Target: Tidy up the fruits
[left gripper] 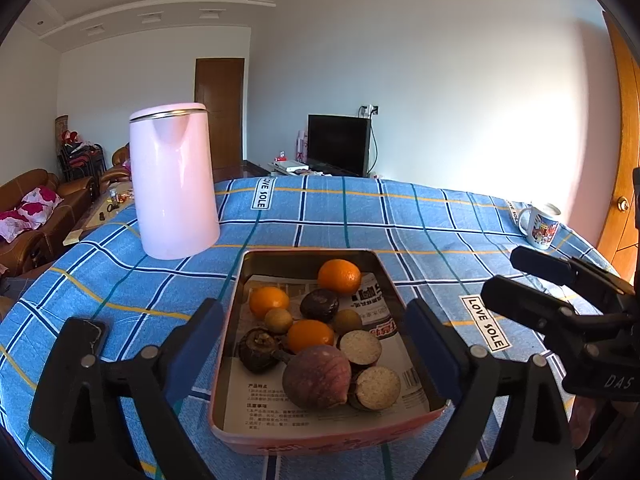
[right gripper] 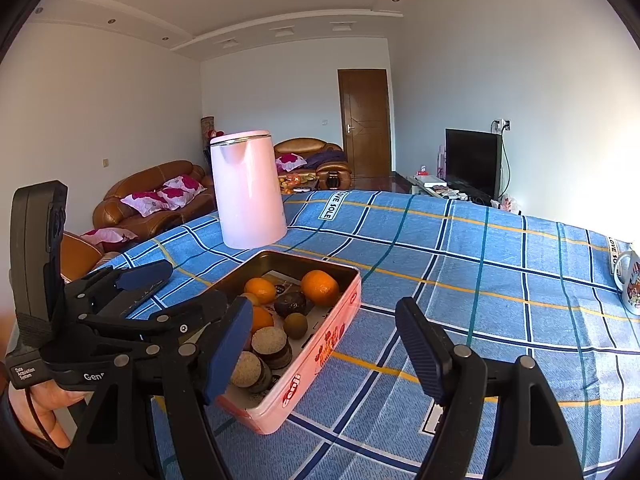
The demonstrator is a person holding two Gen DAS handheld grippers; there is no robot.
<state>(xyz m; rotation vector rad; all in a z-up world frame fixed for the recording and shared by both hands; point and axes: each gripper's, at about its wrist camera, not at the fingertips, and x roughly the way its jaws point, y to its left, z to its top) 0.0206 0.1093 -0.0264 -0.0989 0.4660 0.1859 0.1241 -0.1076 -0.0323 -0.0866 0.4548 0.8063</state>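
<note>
A pink rectangular tin [left gripper: 224,360] [right gripper: 320,360] lined with printed paper sits on the blue checked tablecloth. It holds three oranges [left gripper: 339,276] [right gripper: 319,287], a dark passion fruit [left gripper: 319,305], small brown longans [left gripper: 279,321], a large purple-red fruit [left gripper: 317,376] and several dark halved fruits with pale cut faces [left gripper: 360,347] [right gripper: 269,341]. My left gripper [left gripper: 316,344] is open, its fingers straddling the tin just above it. My right gripper [right gripper: 324,344] is open over the tin's right wall; it also shows at the right of the left wrist view [left gripper: 516,276].
A tall pink kettle [left gripper: 173,180] [right gripper: 247,190] stands behind the tin. A printed mug [left gripper: 540,226] [right gripper: 630,280] stands near the table's far right edge. Beyond the table are brown sofas, a TV and a door.
</note>
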